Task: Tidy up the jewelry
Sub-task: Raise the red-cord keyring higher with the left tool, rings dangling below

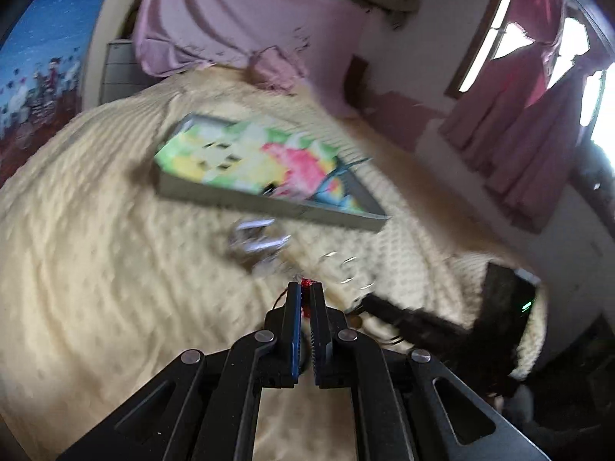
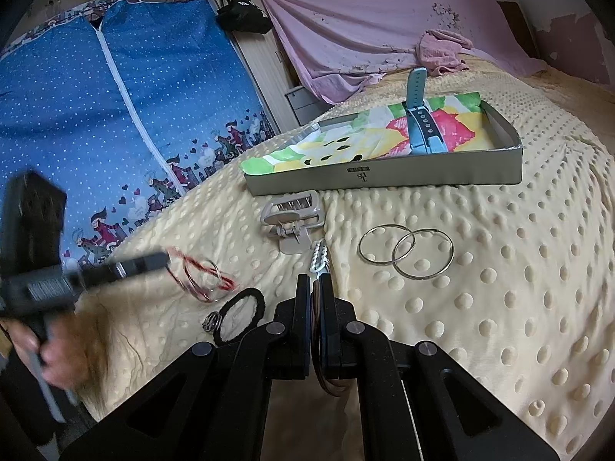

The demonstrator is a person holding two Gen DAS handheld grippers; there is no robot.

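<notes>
1. Jewelry lay loose on the bed, lower centre, below the tray, probably its destination.
2. Left tongs pinched a red cord, lifted clear at frame left in the right view.
3. Right tongs were clenched on a brown hoop, ready to carry.
4. Two silver hoops waited, centre right.

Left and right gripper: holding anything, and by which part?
Left gripper: red-and-white cord bracelet, pinched at one end. Right gripper: thin brown bangle, clamped on its rim.
</notes>
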